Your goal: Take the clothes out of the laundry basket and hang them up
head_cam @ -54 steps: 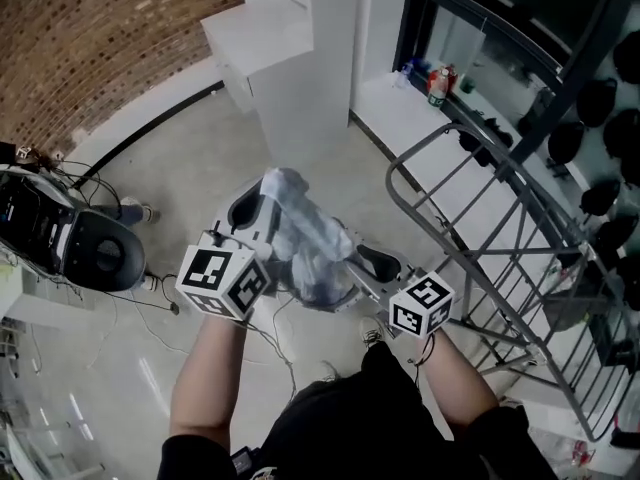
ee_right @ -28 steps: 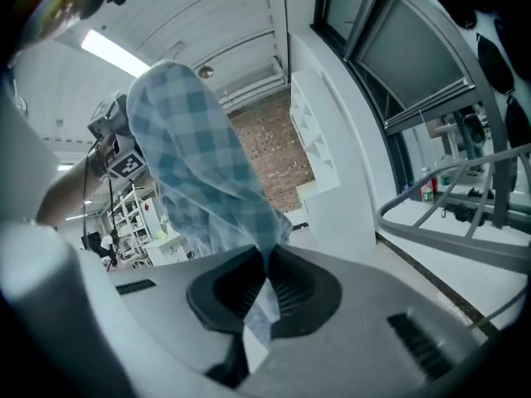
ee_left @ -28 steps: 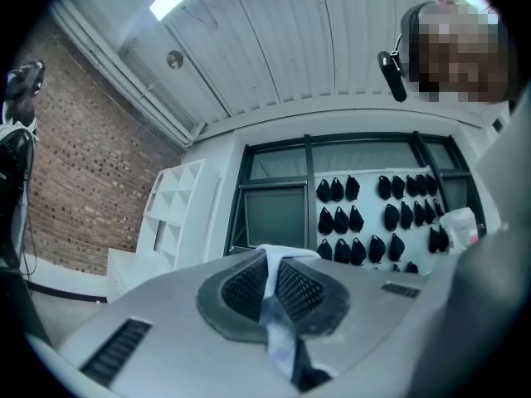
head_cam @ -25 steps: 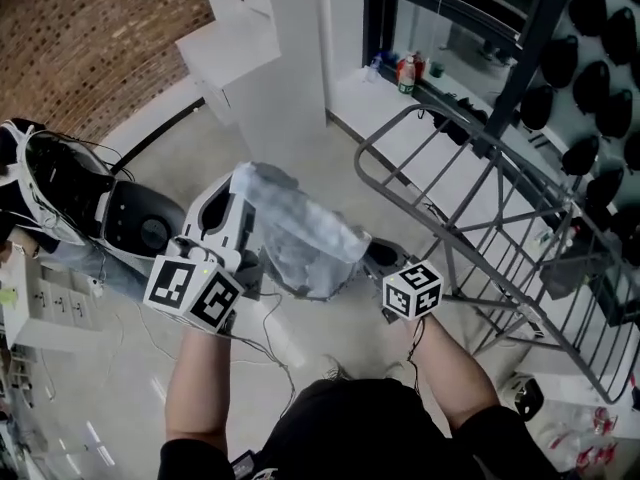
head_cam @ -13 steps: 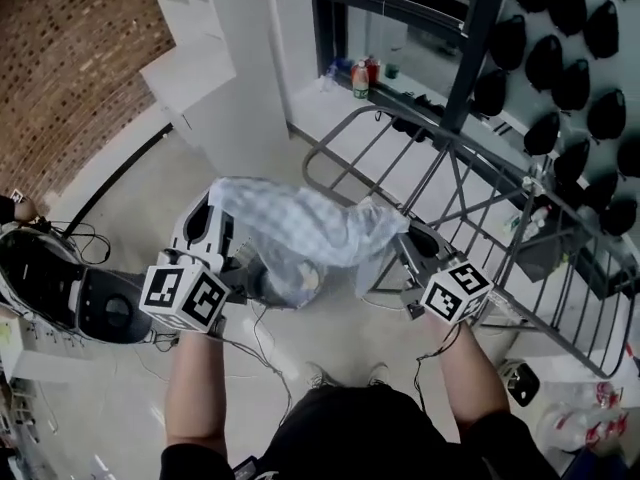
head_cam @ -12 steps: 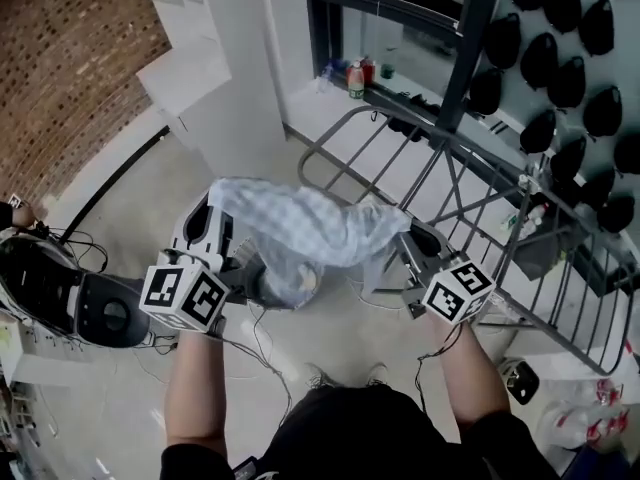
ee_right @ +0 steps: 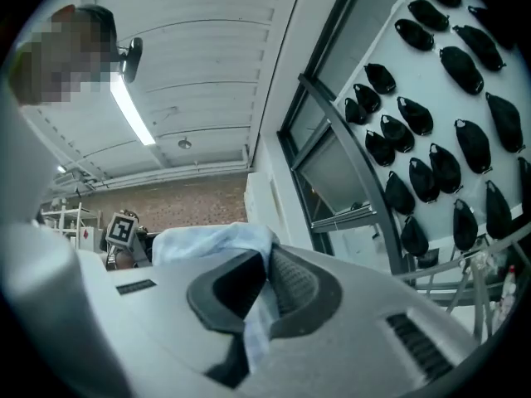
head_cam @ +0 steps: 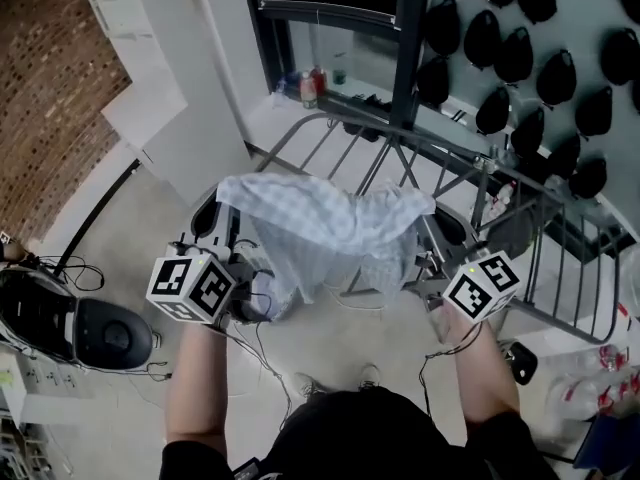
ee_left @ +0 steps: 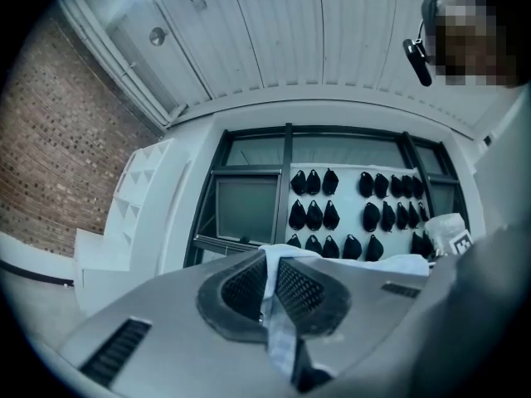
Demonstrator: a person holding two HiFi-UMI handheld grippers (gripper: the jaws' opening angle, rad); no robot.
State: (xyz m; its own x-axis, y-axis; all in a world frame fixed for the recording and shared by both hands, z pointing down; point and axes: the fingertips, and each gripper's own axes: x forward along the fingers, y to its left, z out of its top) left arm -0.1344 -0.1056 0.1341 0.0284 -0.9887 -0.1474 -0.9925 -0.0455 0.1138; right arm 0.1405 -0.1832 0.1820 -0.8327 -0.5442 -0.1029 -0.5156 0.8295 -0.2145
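Observation:
A pale blue checked garment (head_cam: 325, 233) is stretched out between my two grippers, sagging a little in the middle. My left gripper (head_cam: 222, 200) is shut on its left corner; in the left gripper view the cloth (ee_left: 274, 305) is pinched between the black pads. My right gripper (head_cam: 432, 213) is shut on the right corner, and the right gripper view shows a fold of the garment (ee_right: 253, 313) between its pads. The grey metal drying rack (head_cam: 450, 178) stands just behind and under the garment. The laundry basket is not in view.
A wall with several black oval shapes (head_cam: 520, 58) rises behind the rack, next to a dark window frame (head_cam: 405, 38). A white column (head_cam: 180, 98) is at the left. A dark machine with cables (head_cam: 70, 328) sits on the floor at lower left. Bottles (head_cam: 308, 86) stand on the sill.
Both grippers have swung right and up toward the drying rack and moved apart. The bunched garment has been pulled out flat between them and now hangs over the rack's near end.

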